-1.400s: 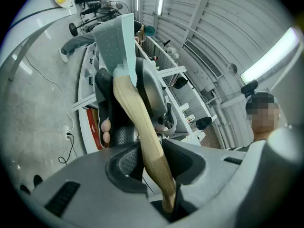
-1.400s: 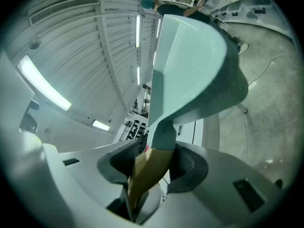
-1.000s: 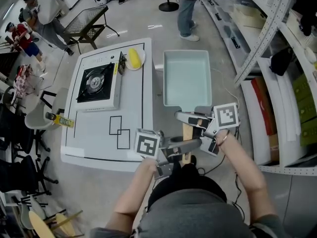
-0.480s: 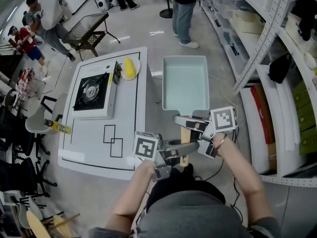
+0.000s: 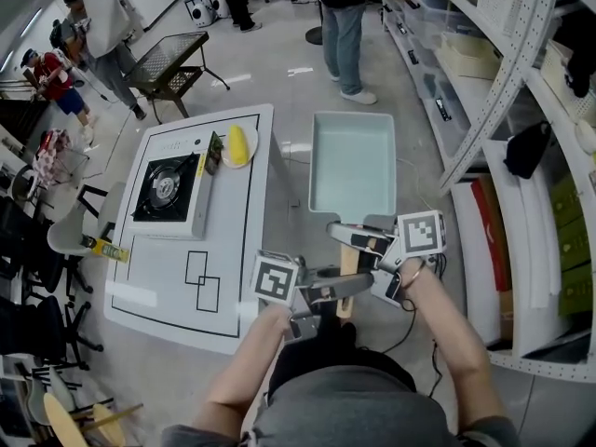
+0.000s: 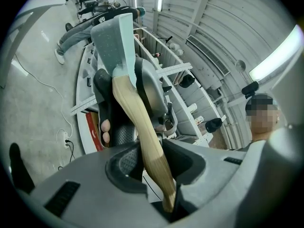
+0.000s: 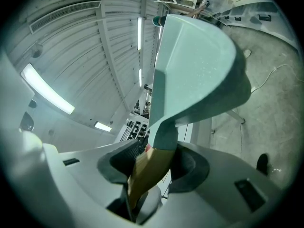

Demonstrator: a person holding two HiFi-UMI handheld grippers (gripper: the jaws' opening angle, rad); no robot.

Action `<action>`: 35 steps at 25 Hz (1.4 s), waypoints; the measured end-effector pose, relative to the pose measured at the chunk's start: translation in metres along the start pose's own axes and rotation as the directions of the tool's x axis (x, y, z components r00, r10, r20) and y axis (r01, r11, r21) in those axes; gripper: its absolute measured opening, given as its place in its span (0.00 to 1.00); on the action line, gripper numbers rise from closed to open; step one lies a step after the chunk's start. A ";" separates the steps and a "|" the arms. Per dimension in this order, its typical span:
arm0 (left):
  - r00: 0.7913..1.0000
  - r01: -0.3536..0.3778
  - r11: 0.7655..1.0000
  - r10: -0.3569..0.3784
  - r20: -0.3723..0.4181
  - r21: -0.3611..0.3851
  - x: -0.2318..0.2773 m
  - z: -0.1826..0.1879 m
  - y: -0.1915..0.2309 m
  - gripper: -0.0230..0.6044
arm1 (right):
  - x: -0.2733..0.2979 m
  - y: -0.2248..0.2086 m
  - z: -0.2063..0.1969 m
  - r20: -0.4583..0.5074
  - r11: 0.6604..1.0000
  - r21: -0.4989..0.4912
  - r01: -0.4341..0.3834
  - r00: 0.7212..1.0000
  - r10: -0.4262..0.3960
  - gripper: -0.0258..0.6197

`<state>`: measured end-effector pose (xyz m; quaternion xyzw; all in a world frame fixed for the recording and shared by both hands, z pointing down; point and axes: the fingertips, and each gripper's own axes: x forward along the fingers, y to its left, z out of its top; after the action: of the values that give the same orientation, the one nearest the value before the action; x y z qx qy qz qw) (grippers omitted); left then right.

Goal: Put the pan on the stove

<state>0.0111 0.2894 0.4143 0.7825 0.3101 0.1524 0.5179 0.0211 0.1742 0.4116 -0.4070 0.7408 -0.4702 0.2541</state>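
The stove (image 5: pixel 166 189) sits on the left part of the white table (image 5: pixel 237 250), a plate (image 5: pixel 237 145) just beside its far corner. Right of the table, the pale green pan (image 5: pixel 352 156) hangs over the floor, well apart from the stove. The left gripper (image 5: pixel 358 285) is clamped on the end of its wooden handle (image 5: pixel 347 264). The right gripper (image 5: pixel 346 236), jaws wider, pinches the handle where it meets the pan.

The stove (image 5: pixel 168 189) sits on the table (image 5: pixel 237 240), far left part; the plate (image 5: pixel 239 145) lies just right of it, 2 outlined rectangles (image 5: pixel 201 279) nearer. The pan (image 5: pixel 352 161) is right of the table, off it; the shelving (image 5: pixel 521 138) stands farther right.
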 end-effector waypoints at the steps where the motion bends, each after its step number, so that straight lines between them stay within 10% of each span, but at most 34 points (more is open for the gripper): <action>1: 1.000 0.004 1.000 -0.004 0.001 -0.007 0.003 0.004 0.003 0.20 | -0.001 -0.003 0.005 0.002 1.000 0.002 -0.001 1.000 0.001 0.32; 35: 0.993 -0.001 1.000 0.002 0.115 -0.016 -0.049 0.279 0.127 0.20 | 0.141 -0.128 0.237 -0.107 0.999 0.045 0.028 0.994 -0.024 0.31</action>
<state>0.1714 0.0238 0.4174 0.7861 0.2781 0.1100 0.5409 0.1717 -0.0898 0.4265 -0.3849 0.7369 -0.5115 0.2173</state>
